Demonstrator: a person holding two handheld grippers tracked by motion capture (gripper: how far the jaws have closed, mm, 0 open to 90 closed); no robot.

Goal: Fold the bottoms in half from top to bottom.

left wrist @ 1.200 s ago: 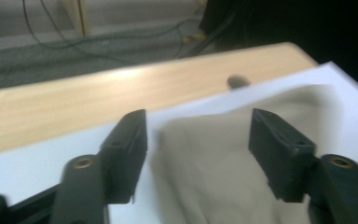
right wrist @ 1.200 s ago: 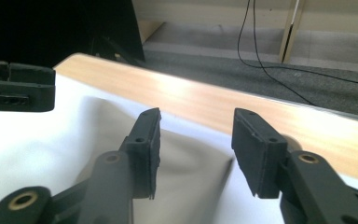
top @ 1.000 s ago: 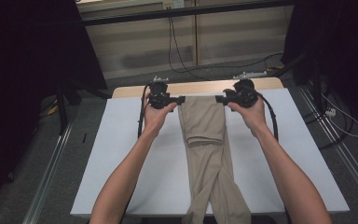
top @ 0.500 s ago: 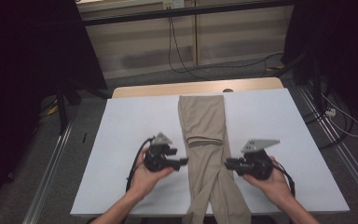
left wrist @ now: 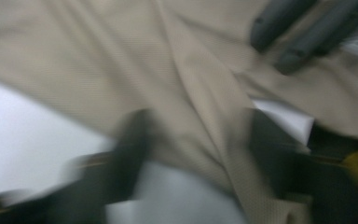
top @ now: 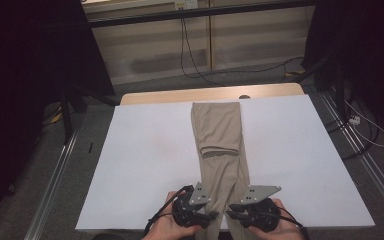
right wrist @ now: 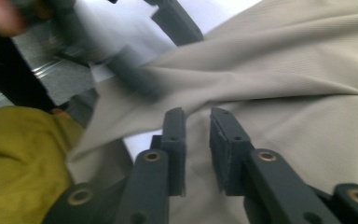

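On the white table cover, a pair of beige trousers lay lengthwise down the middle, the folded upper part toward the far wooden edge and the legs running down to the near edge, where they hung over.

At the near edge, left of the trouser legs, the left gripper sat in the person's left hand, its jaws pointing right at the fabric. In the left gripper view the picture was blurred; the two dark jaws stood well apart, released, with the beige cloth lying between and beyond them over the white cover. The other gripper's jaws showed at the upper right there, resting over the same cloth.

Just right of the legs, the right gripper sat in the person's right hand, jaws pointing left toward the left gripper. In the right gripper view its jaws stood with a narrow gap between them, over the wrinkled beige fabric; I could not tell whether any cloth was pinched. A mustard-yellow garment showed at the lower left of that view.
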